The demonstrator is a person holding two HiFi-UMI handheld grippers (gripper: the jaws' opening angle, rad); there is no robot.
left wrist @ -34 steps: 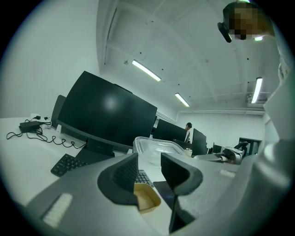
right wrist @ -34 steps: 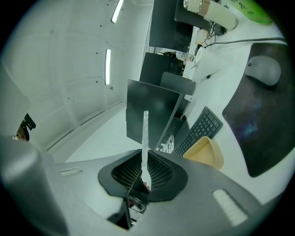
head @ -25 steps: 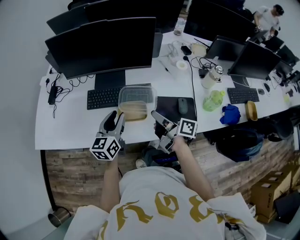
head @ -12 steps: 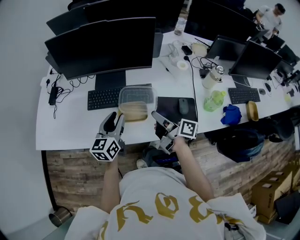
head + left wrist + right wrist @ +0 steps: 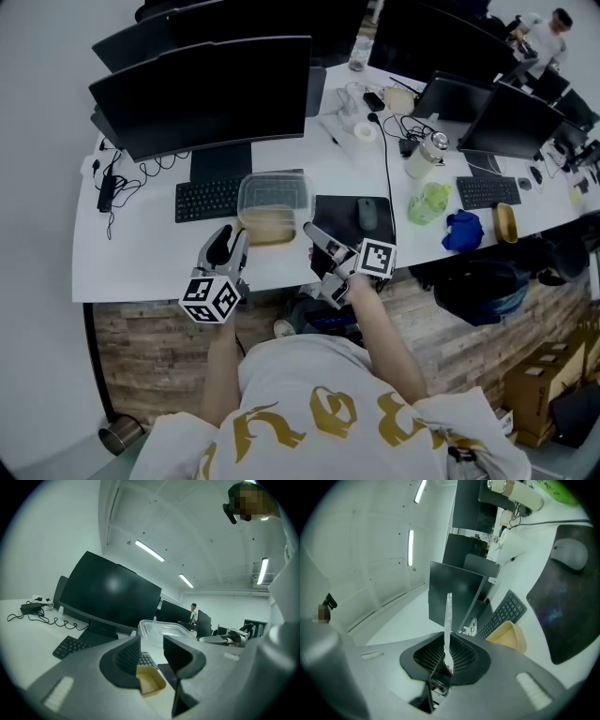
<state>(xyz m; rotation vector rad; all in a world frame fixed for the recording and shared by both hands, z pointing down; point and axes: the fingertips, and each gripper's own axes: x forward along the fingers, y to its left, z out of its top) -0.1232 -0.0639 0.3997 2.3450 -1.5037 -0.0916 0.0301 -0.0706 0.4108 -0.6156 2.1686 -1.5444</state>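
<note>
Desk (image 5: 141, 258) carries everything; monitor (image 5: 202, 89) stands behind the clear container (image 5: 273, 199). My left gripper (image 5: 152, 648) sits just front-left of the container, jaws apart with nothing between them. My right gripper (image 5: 446, 654), just front-right of the container, is clamped on a clear plastic utensil (image 5: 448, 620) sticking straight out along the jaws.

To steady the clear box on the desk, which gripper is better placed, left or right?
Probably left: the left gripper is open beside the clear box, while the right gripper is shut on a clear plastic utensil.
</note>
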